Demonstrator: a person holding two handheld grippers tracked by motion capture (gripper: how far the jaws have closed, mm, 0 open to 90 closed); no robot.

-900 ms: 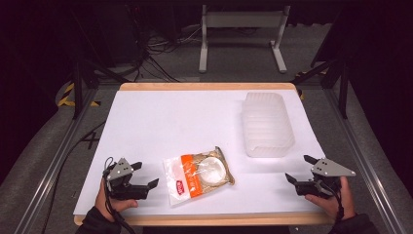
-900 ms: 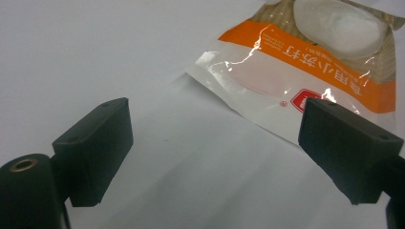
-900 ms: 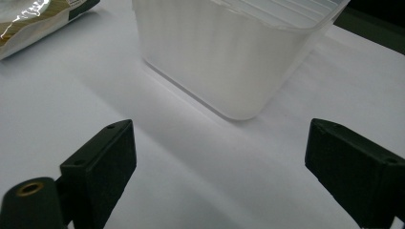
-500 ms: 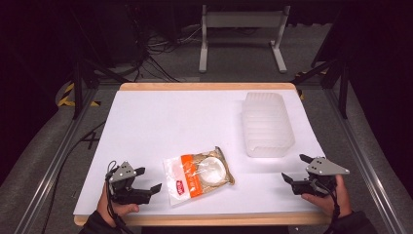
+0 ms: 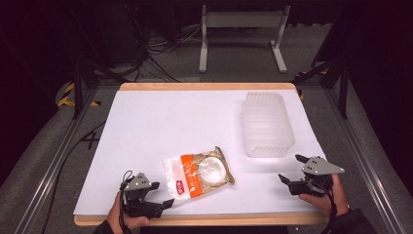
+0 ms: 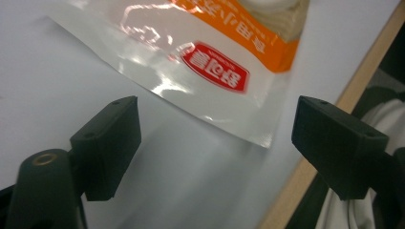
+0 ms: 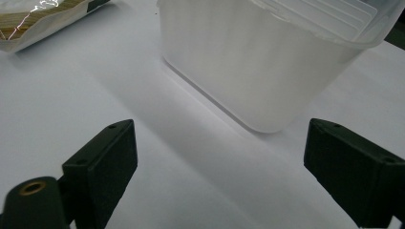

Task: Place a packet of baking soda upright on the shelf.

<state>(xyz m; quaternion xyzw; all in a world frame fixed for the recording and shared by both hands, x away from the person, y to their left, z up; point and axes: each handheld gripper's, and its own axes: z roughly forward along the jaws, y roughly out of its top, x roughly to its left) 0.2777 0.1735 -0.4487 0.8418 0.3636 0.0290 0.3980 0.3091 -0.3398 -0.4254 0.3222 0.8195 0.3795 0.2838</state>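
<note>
Judging by how things lie, you are at the very start of the job: nothing is held, nothing is lifted, and every step of grasping and moving is yet to be done. Begin at your left, where your left gripper (image 5: 158, 194) sits low at the near edge of the table (image 5: 146, 126), its jaws spread wide and empty; in the left gripper view the two black jaws stand well apart with bare white surface between them. The food packet (image 5: 198, 171), a flat pouch with a clear end and an orange band, lies on the table just beside that gripper, to its right and a little farther from you, and in the left gripper view its clear sealed corner (image 6: 248, 133) points down toward the gap between the jaws without touching either. It looks like the thing you mean to pick up first, and that corner is the nearest hold for you. Farther right and toward the back, the translucent plastic container (image 5: 267, 124) rests on the table, well apart from the packet; it appears to stand with its rim down, though I cannot tell that for sure. At the far right, your right gripper (image 5: 291, 170) hovers near the table's near right corner, jaws also wide and holding nothing, aimed at the container's near end, close to it but not touching.
</note>
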